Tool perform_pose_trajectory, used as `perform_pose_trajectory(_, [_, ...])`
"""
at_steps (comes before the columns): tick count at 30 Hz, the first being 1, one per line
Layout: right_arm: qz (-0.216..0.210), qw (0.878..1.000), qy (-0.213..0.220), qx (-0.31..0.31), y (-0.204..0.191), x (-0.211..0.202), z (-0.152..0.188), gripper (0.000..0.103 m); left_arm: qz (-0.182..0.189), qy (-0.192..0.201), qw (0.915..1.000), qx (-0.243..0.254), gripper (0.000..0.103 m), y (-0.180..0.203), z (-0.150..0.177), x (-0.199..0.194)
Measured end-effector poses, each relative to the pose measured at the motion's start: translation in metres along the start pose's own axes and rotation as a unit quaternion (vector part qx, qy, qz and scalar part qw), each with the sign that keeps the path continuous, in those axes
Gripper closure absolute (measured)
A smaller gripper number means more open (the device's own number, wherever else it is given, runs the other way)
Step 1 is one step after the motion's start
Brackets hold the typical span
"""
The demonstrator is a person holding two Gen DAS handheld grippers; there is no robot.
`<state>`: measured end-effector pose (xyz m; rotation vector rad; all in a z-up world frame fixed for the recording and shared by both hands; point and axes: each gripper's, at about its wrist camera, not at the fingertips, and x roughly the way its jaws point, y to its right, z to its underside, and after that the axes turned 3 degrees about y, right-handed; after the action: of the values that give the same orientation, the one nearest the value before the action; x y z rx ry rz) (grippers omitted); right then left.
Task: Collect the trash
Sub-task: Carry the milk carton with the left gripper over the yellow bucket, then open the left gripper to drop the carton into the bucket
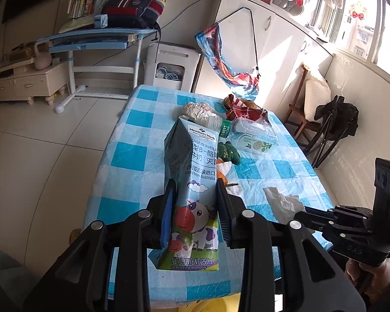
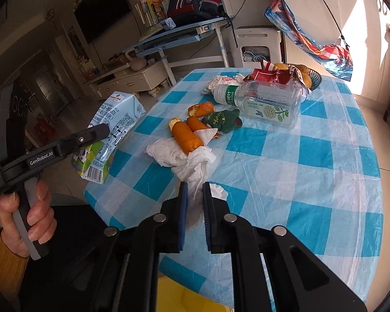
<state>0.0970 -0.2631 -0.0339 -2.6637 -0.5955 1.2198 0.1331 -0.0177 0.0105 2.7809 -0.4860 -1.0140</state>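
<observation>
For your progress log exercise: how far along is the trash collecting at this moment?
Nothing visibly binned yet. In hand: the left tool clamps the milk carton; the right tool has shut on the crumpled tissue. Left on the table: orange peels, plastic bottle, red wrapper, another tissue wad.

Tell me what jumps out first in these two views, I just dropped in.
The milk carton with its cartoon cow fills the left wrist view, clamped in the left gripper above the near edge of the blue-checked table. In the right wrist view the right gripper is shut on a crumpled white tissue at the table's near edge, with orange peels just beyond it and a clear plastic bottle lying on its side further back.
</observation>
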Motion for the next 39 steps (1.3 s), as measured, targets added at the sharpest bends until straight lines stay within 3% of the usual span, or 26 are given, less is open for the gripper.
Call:
perform_pose_trajectory(7, [-0.035, 0.991, -0.109, -0.073, -0.06, 0.001, 0.081, 0.09, 0.006, -0.009, 0.9999, -0.006, 0.074, 0.006, 0.033, -0.023])
perform_pose_trajectory(13, [-0.02, 0.973, -0.195, -0.119, -0.078, 0.022, 0.128, 0.088, 0.01, -0.026, 0.9996, -0.004, 0.074, 0.014, 0.067, -0.041])
perform_pose_trajectory(15, [-0.014, 0.969, -0.215, -0.119, -0.076, 0.026, 0.134, 0.064, 0.013, -0.033, 0.9994, -0.004, 0.074, 0.015, 0.078, -0.047])
perform_pose_trajectory(16, [-0.008, 0.97, -0.215, -0.117, -0.074, 0.025, 0.136, 0.061, 0.013, -0.037, 0.9992, -0.003, 0.074, 0.016, 0.084, -0.049])
perform_pose_trajectory(19, [0.008, 0.98, -0.179, -0.092, -0.065, 0.011, 0.128, 0.06, 0.016, -0.049, 0.9987, -0.001, 0.074, 0.021, 0.1, -0.057])
perform_pose_trajectory(21, [0.016, 0.988, -0.141, -0.066, -0.055, -0.003, 0.116, 0.049, 0.014, -0.06, 0.9981, 0.005, 0.073, 0.027, 0.112, -0.059])
perform_pose_trajectory(25, [0.022, 0.999, -0.05, 0.004, -0.041, -0.03, 0.098, 0.04, 0.014, -0.09, 0.9957, 0.019, 0.073, 0.043, 0.136, -0.059])
perform_pose_trajectory(29, [0.022, 0.998, 0.024, 0.045, -0.024, -0.052, 0.085, 0.036, 0.016, -0.128, 0.9907, 0.044, 0.073, 0.062, 0.159, -0.053])
perform_pose_trajectory(34, [0.024, 0.995, 0.058, 0.079, -0.016, -0.064, 0.076, 0.035, 0.016, -0.19, 0.9779, 0.085, 0.073, 0.079, 0.188, -0.038])
perform_pose_trajectory(37, [0.027, 0.994, 0.063, 0.087, -0.016, -0.063, 0.077, 0.035, 0.013, -0.216, 0.9709, 0.103, 0.063, 0.084, 0.196, -0.03])
perform_pose_trajectory(39, [0.028, 0.993, 0.069, 0.089, -0.014, -0.064, 0.076, 0.034, 0.003, -0.209, 0.9715, 0.111, 0.049, 0.086, 0.197, -0.031])
